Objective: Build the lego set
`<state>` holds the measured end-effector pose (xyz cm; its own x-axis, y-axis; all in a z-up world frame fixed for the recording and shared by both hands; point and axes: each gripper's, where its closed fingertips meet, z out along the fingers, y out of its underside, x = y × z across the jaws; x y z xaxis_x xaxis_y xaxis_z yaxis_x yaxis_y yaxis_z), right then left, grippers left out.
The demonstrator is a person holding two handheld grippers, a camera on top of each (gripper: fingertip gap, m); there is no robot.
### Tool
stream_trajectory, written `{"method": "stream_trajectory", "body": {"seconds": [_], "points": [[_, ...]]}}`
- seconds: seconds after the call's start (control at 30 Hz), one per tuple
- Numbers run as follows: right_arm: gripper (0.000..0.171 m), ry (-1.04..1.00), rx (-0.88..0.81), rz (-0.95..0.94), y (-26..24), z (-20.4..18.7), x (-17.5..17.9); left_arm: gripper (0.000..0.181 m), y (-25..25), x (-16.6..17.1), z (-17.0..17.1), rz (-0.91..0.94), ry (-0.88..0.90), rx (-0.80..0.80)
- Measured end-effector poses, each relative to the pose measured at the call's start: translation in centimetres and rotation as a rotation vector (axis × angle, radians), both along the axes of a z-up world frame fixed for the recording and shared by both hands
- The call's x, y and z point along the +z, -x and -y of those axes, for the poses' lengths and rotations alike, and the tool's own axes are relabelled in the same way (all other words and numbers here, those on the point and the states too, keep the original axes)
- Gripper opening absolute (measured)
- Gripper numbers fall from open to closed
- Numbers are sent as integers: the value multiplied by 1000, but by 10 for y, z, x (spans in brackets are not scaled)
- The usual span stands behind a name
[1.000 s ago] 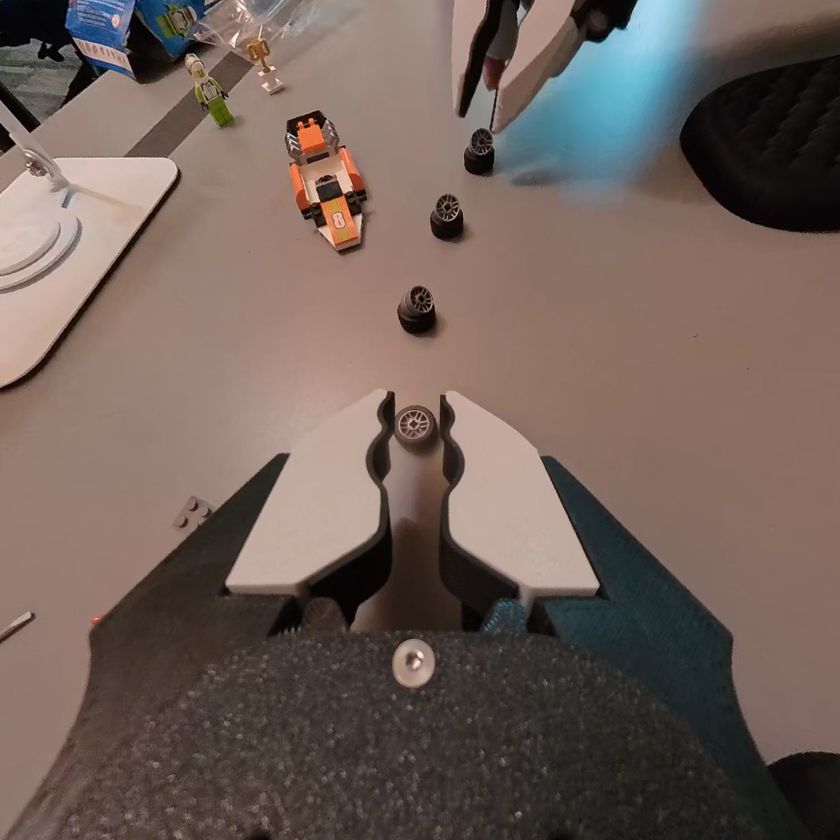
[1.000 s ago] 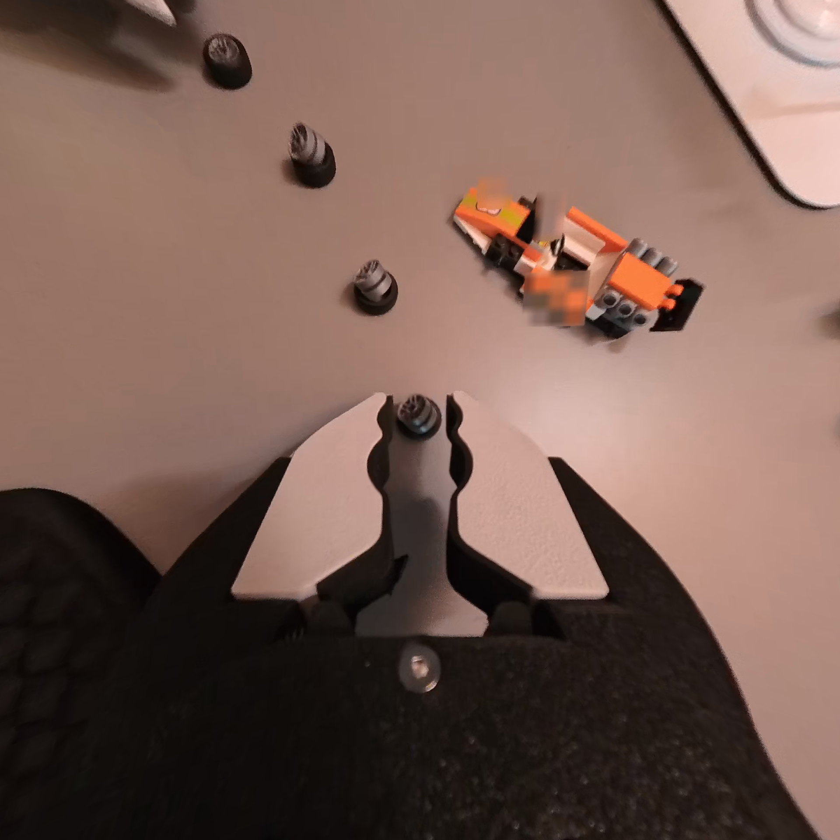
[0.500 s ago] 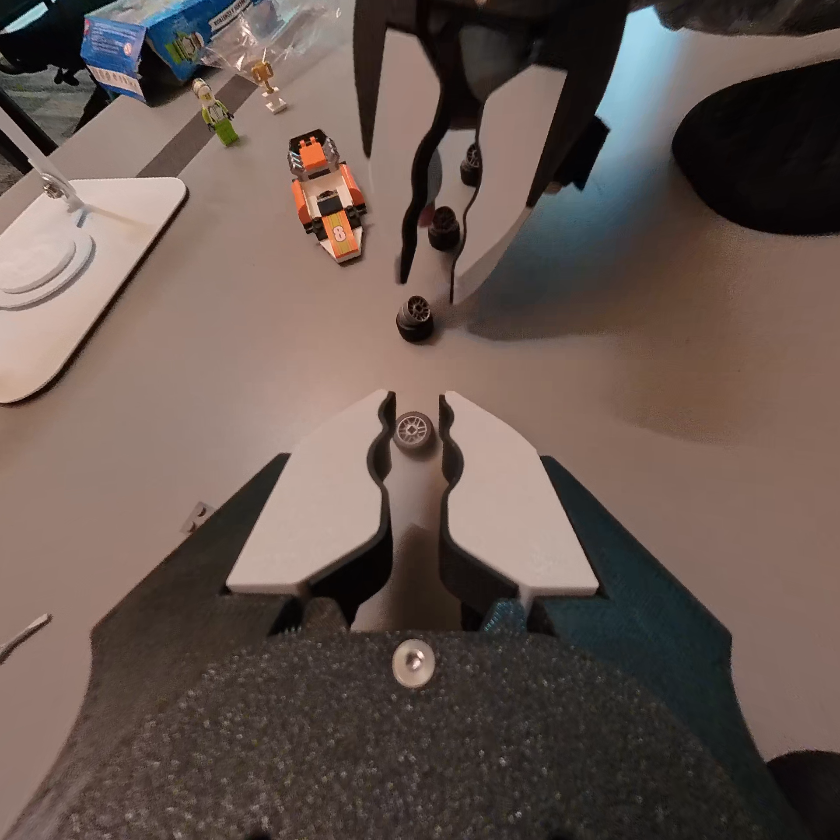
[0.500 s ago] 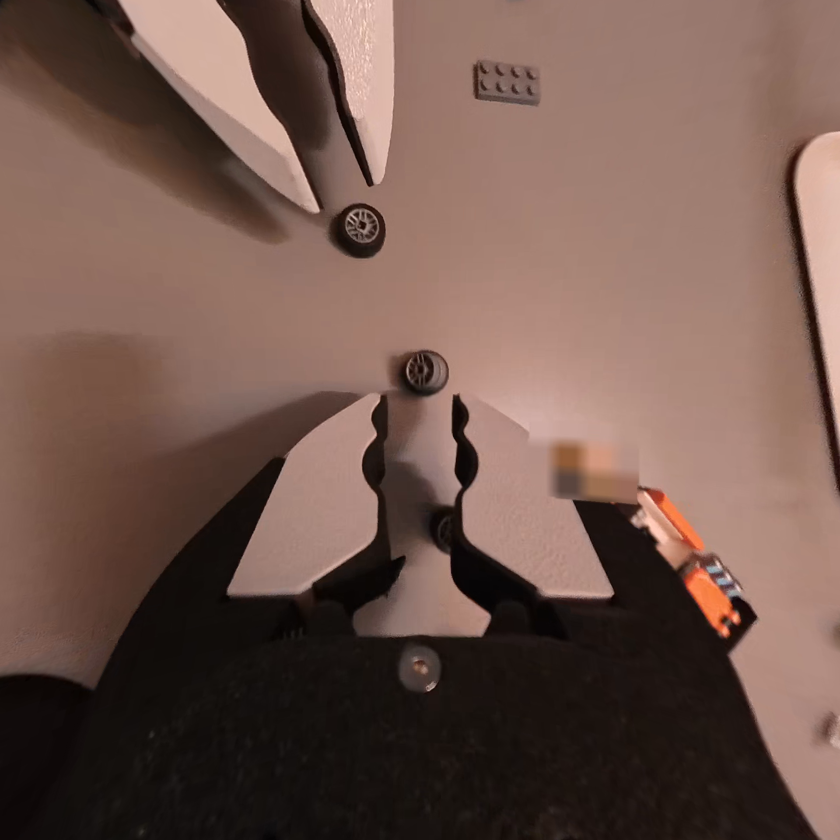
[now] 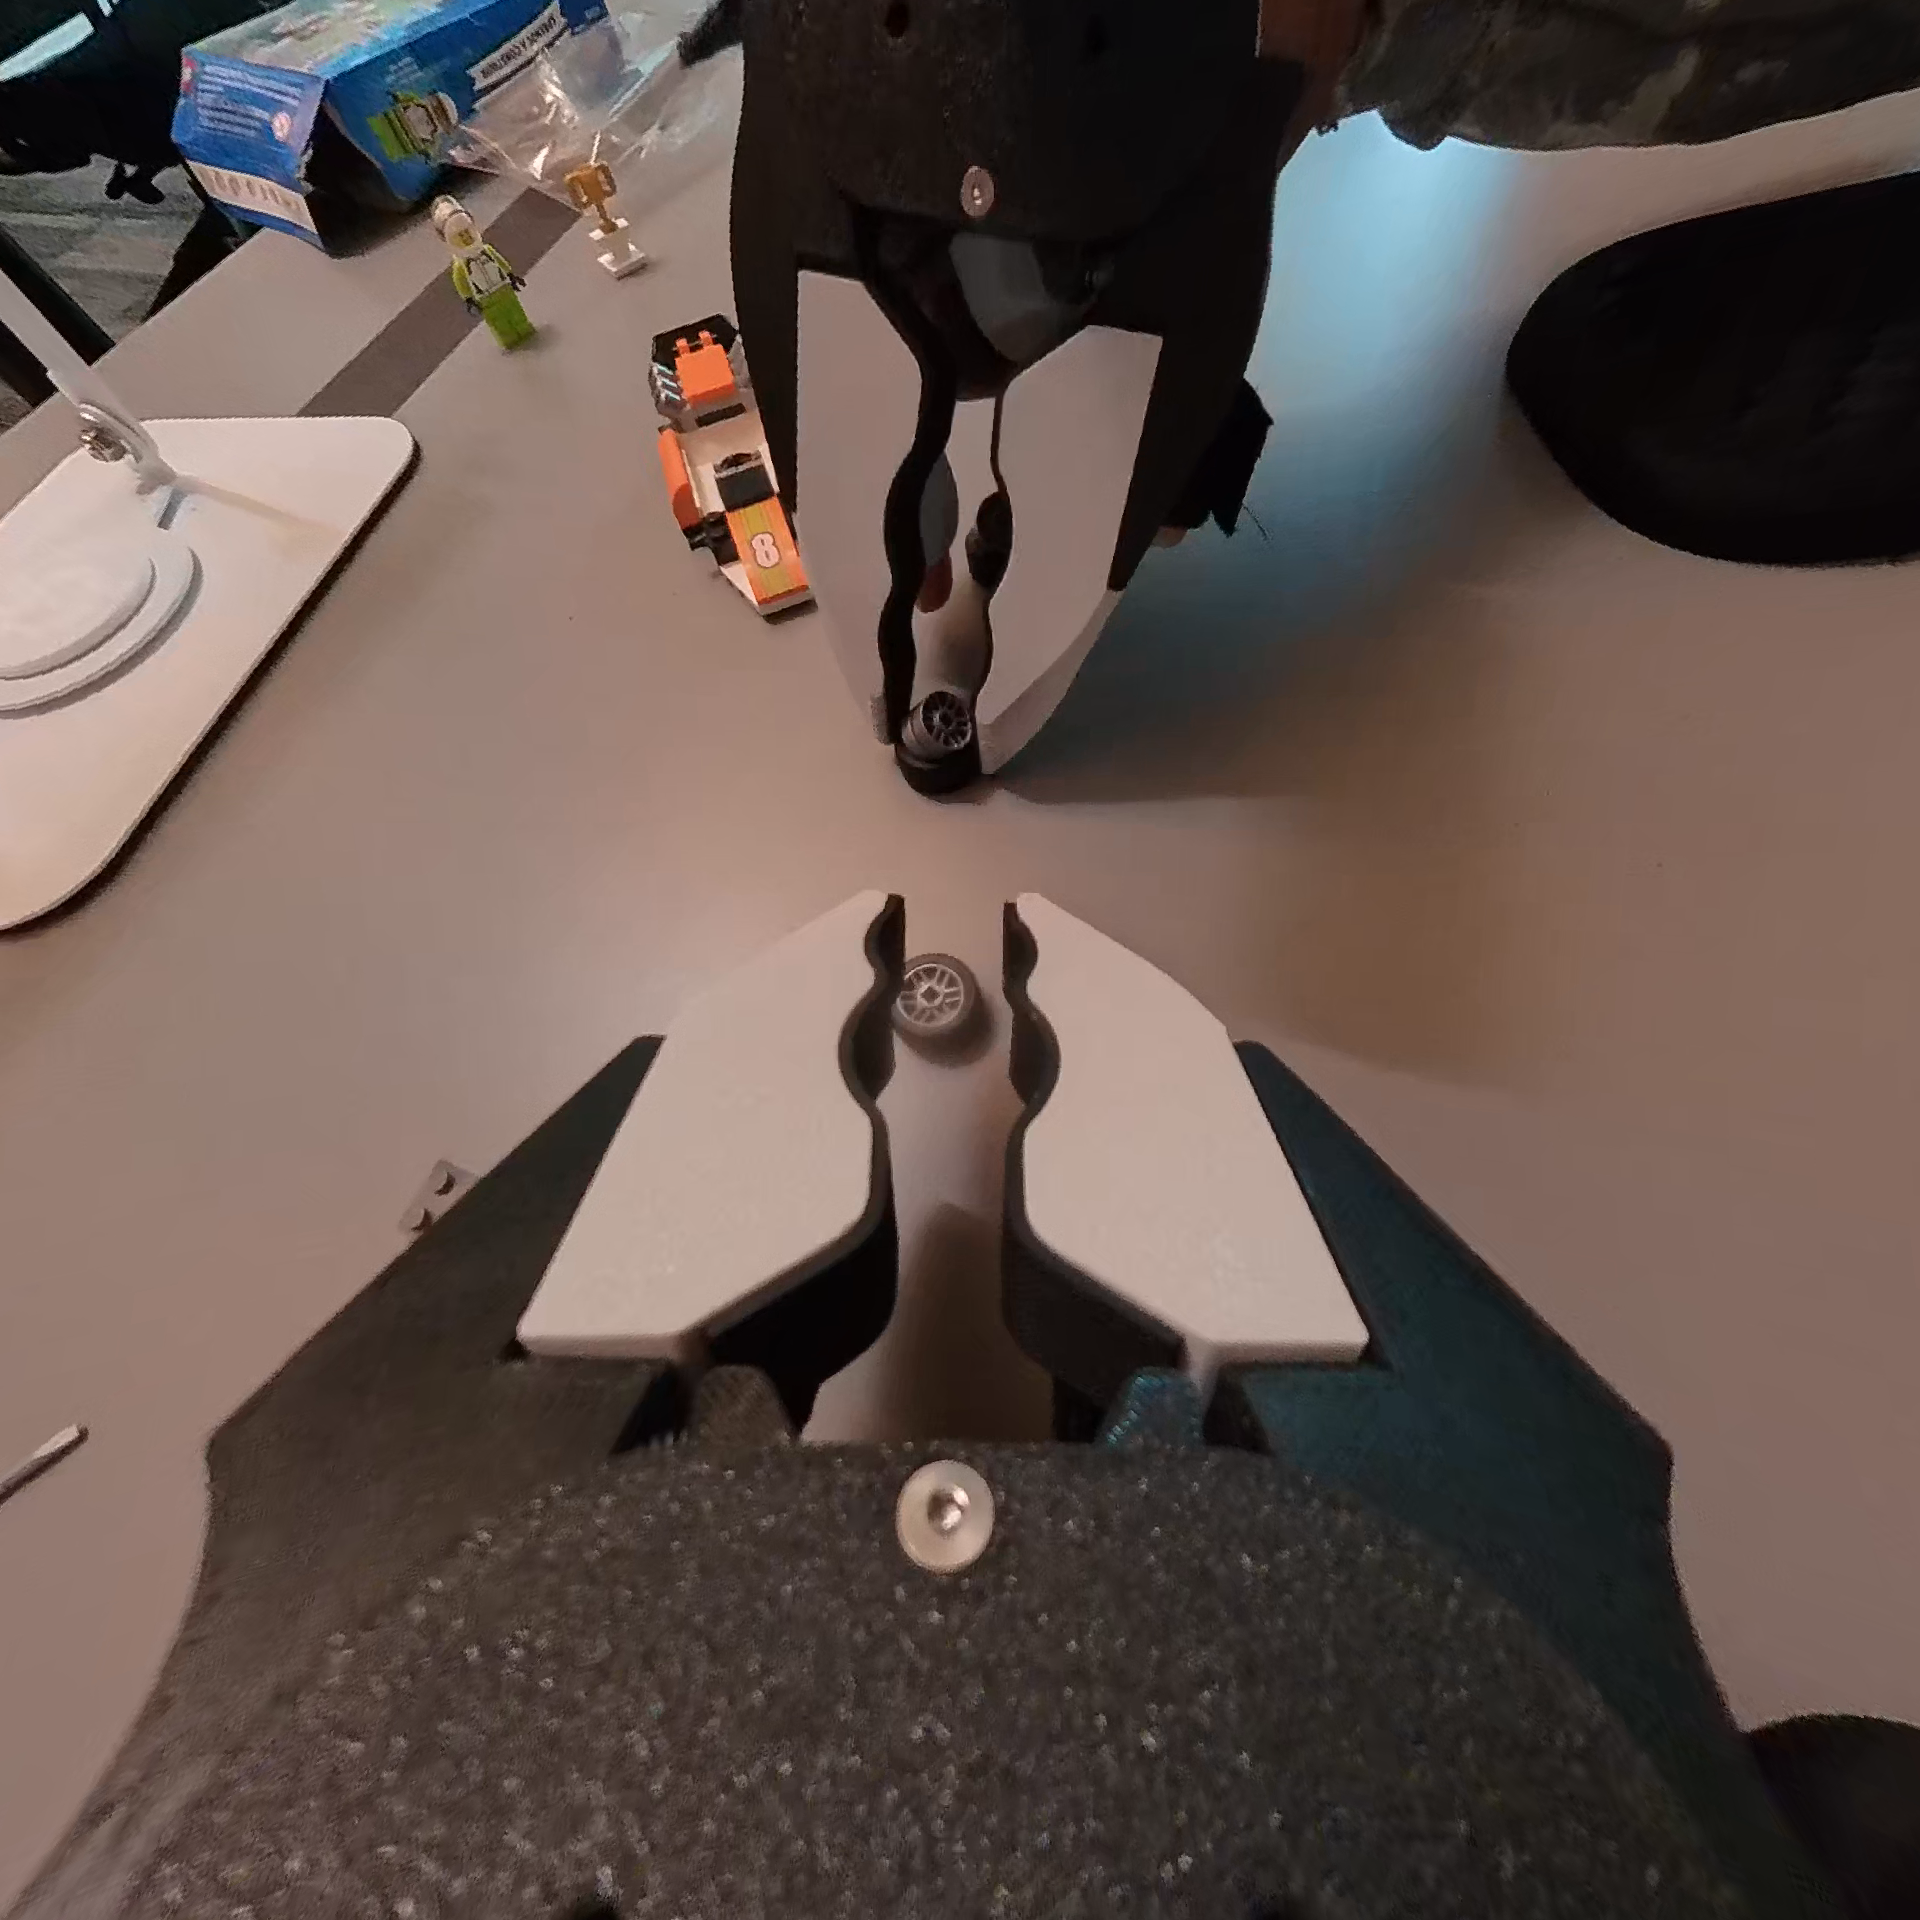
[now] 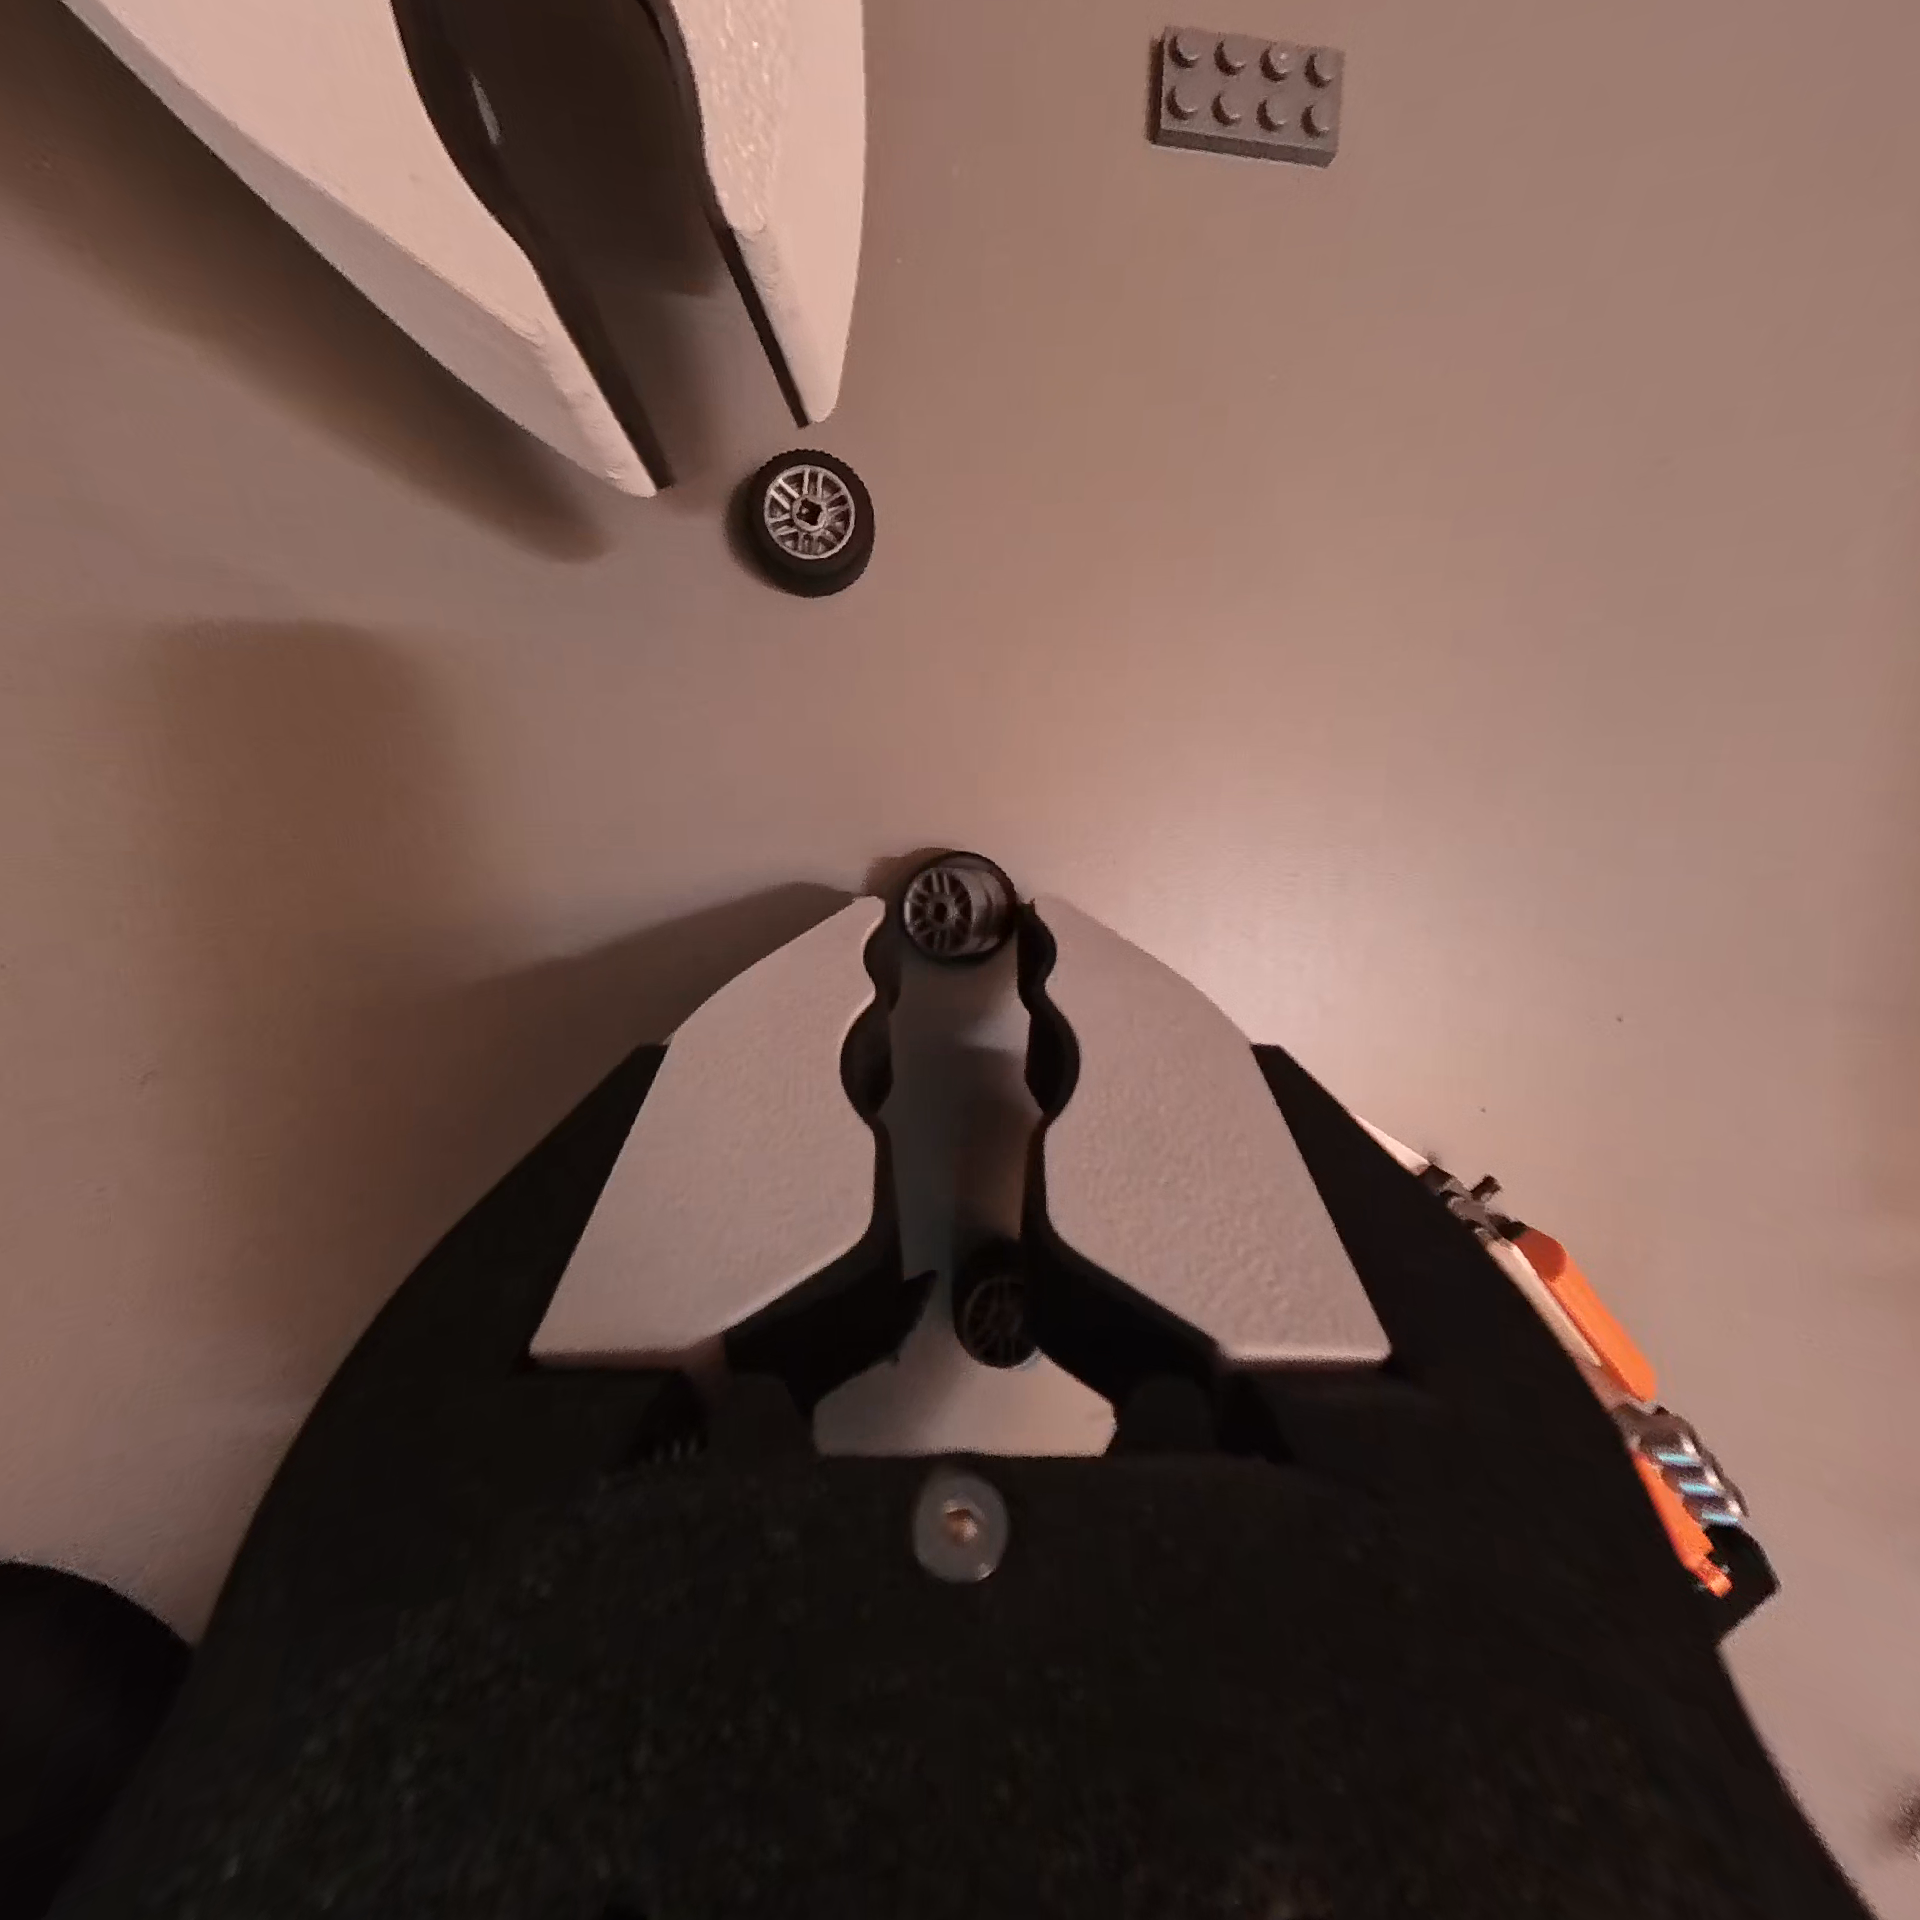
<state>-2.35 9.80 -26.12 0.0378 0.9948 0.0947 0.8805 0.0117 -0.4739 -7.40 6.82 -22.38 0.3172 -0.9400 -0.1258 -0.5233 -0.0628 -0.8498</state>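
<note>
Nearest in the left wrist view, the left gripper (image 5: 943, 920) points along the grey table (image 5: 1455, 935), its fingers held a little apart. A small wheel (image 5: 935, 1006) lies flat on the table between the tips with a gap on each side; in the right wrist view that wheel (image 6: 814, 522) sits just beyond the fingertips, so the gripper is not clamping it. A grey brick (image 6: 1245, 97) lies off to one side, partly hidden in the left view.

Farther on, the right gripper (image 5: 935, 727) reaches down steeply towards the table. Its tips straddle a second wheel (image 5: 938, 746) that stands tilted on the surface. In its own view the right gripper (image 6: 948, 899) has this wheel (image 6: 956, 904) right at the fingertips; the fingers look narrow, but I cannot tell whether they press on it. A third wheel (image 6: 995, 1314) shows deeper between those fingers.

Beside the right gripper lies the orange and white car body (image 5: 727, 478), wheelless, nose towards the camera. Left of it sits a white flat base (image 5: 208, 582).

At the far edge stand a minifigure (image 5: 483, 272) in green and a small trophy piece (image 5: 603, 213), with the blue box (image 5: 301, 114) behind them. A black cushion (image 5: 1745, 405) lies at the right.
</note>
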Motion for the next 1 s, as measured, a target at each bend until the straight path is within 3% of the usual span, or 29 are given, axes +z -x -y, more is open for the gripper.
{"method": "stream_trajectory", "body": {"seconds": [0.2, 0.47, 0.67, 1.0], "points": [[21, 16, 13, -52, 5, 7, 7, 21, -5, 10, -2, 134, 140, 52], [21, -68, 54, -195, 18, 36, 56, 38, -25, 32, 3, 494, 737, 139], [21, -149, 76, -203, 20, 45, 68, 46, -42, 39, 16, 549, 853, 125], [21, -238, 113, -220, 12, 57, 76, 23, -54, 49, 28, 672, 1018, 88]]}}
